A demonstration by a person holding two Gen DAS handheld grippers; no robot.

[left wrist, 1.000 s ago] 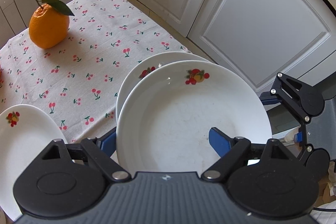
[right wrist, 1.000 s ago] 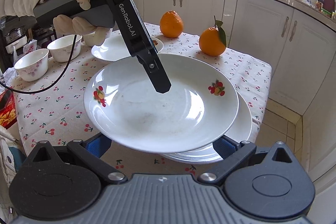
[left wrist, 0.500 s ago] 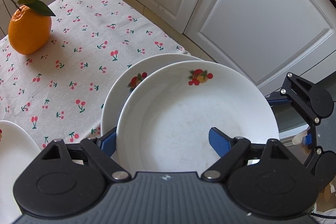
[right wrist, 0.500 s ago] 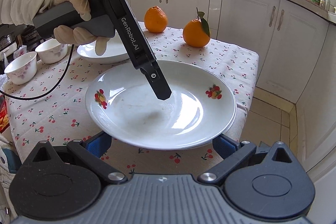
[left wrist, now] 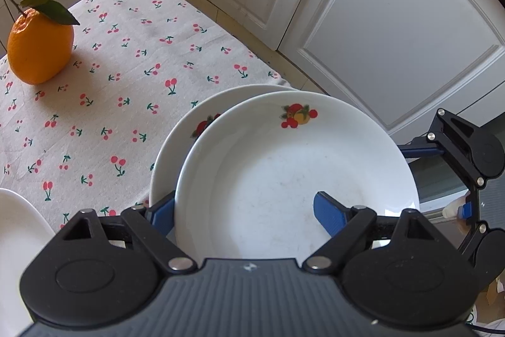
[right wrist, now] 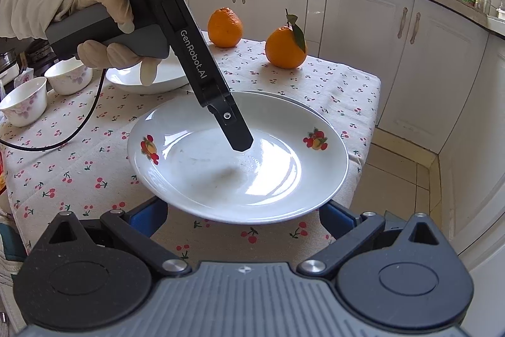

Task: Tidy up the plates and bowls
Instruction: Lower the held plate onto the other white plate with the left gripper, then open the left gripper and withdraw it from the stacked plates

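A: Left gripper (left wrist: 244,210) has the top plate (left wrist: 296,176) by its rim. One blue finger lies inside the dish, the other under the rim; jaws closed down to the plate's thickness.

B: Where is the plate?

A: Over the table's corner nearest the cabinets, tilted, partly overlapping a second plate (left wrist: 189,131) that sits on the cherry-print tablecloth (left wrist: 126,68). In the right wrist view only a thin arc of that lower plate (right wrist: 284,98) shows behind the held one (right wrist: 236,153).

B: Right gripper?

A: Right gripper (right wrist: 243,213) is wide open, holding nothing. Its fingers sit below and to either side of the plate's near rim; contact cannot be told.

B: Step in hand?

A: My reading: seating the held plate onto the lower one to stack them. To do it well, level the tilt first, centre the rims, lower slowly, and release only once it rests flat. The stack is close to the table's edge, so a skewed drop risks sliding off.

B: Other items?

A: Leafed orange (left wrist: 39,48) toward the far edge, a third plate (right wrist: 148,81) and two small bowls (right wrist: 44,90) on the left side, well apart.
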